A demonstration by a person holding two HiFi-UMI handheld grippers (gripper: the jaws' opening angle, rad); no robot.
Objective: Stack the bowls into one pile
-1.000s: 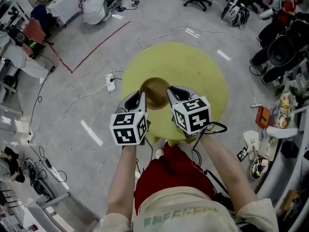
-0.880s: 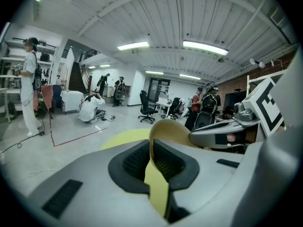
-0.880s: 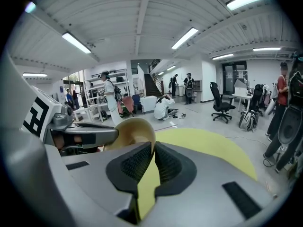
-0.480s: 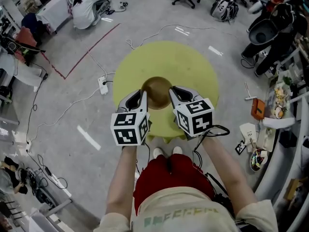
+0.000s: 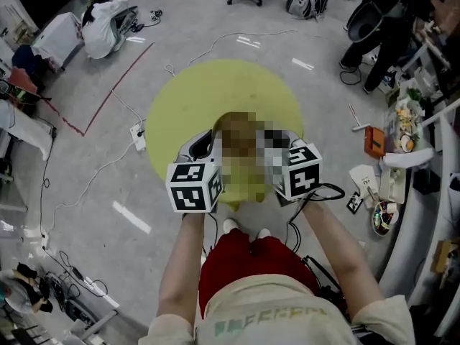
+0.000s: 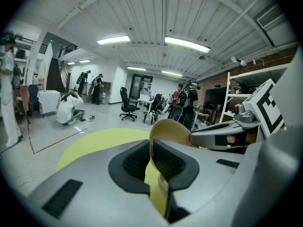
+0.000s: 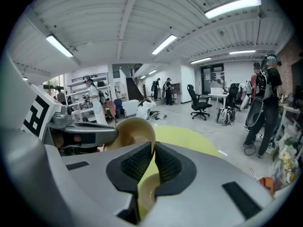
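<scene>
A tan bowl (image 6: 171, 131) is held by its rim between my two grippers, over the near edge of a round yellow table (image 5: 215, 85). My left gripper (image 6: 151, 161) is shut on the bowl's rim on one side. On the opposite side my right gripper (image 7: 153, 162) is shut on that rim, with the bowl (image 7: 133, 134) rising just past its jaws. In the head view the left gripper (image 5: 206, 144) and right gripper (image 5: 284, 146) flank a mosaic patch that hides the bowl. I cannot tell whether a second bowl sits under it.
White cables and a power strip (image 5: 138, 130) lie on the grey floor left of the table. A person crouches at the far left (image 5: 100, 31). Office chairs and bags stand at the back, and a cluttered shelf (image 5: 402, 142) runs along the right.
Both grippers keep their places on either side of the bowl. The head view has swung, so the table sits further left in the picture.
</scene>
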